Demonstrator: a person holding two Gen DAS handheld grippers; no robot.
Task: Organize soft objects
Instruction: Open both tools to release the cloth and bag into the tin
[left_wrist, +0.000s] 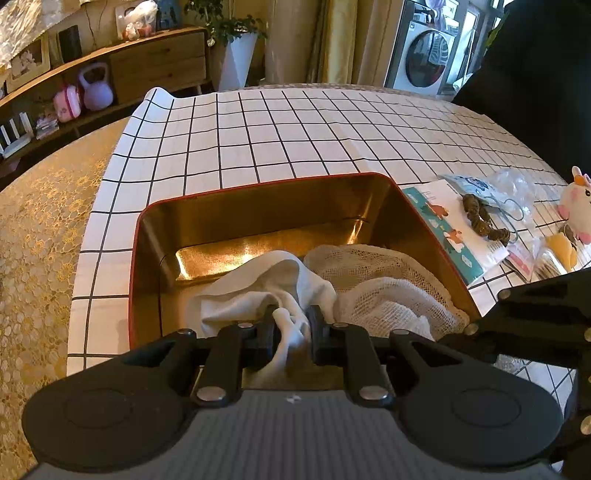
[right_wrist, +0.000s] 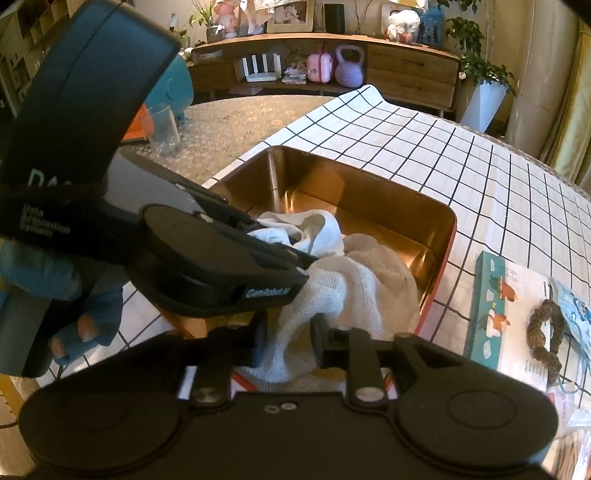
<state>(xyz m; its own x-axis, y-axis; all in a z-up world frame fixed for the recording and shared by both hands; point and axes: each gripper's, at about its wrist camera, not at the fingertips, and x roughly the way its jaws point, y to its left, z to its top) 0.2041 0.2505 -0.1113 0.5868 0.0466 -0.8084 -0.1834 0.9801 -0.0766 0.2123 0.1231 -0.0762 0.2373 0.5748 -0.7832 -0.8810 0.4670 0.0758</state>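
A red tin (left_wrist: 258, 199) with a gold inside stands on the grid tablecloth (left_wrist: 295, 129). In it lie a smooth white cloth (left_wrist: 258, 284) and a white gauze cloth (left_wrist: 384, 288), side by side. My left gripper (left_wrist: 293, 332) is shut on a fold of the smooth white cloth at the tin's near edge. In the right wrist view the tin (right_wrist: 369, 184) holds the white cloth (right_wrist: 325, 229) behind the gauze (right_wrist: 369, 288). My right gripper (right_wrist: 290, 336) is open, with a strip of gauze hanging loose between its fingers. The left gripper (right_wrist: 284, 243) reaches in from the left.
Right of the tin lie a picture booklet (left_wrist: 443, 229), a brown bead bracelet (left_wrist: 484, 218), a clear plastic bag (left_wrist: 513, 188) and a pink-and-white plush toy (left_wrist: 576, 206). A drinking glass (right_wrist: 162, 127) stands beyond the tablecloth's left edge. A blue-gloved hand (right_wrist: 85, 328) grips the left tool.
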